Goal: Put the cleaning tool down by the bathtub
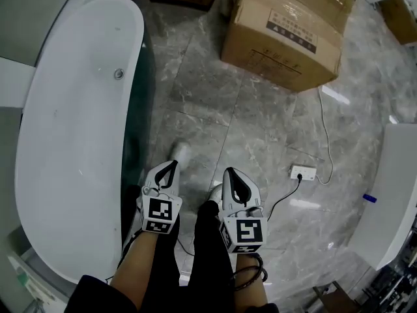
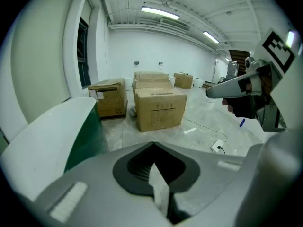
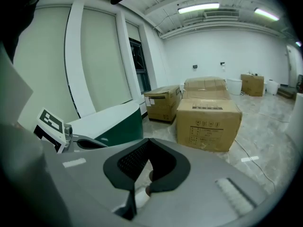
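The white bathtub (image 1: 78,109) with a dark green side runs down the left; its rim also shows in the left gripper view (image 2: 52,126) and the right gripper view (image 3: 109,115). No cleaning tool shows in any view. My left gripper (image 1: 171,165) is held close to my body beside the tub's near end, jaws shut with nothing between them (image 2: 154,144). My right gripper (image 1: 229,171) hangs just to its right over the floor, jaws also shut and holding nothing (image 3: 150,140).
A large cardboard box (image 1: 287,31) stands on the grey marble floor ahead, with more boxes behind it (image 3: 163,103). A white power strip (image 1: 303,173) and its cable lie at the right. A white fixture (image 1: 391,194) fills the right edge. My white shoes (image 1: 179,152) show below.
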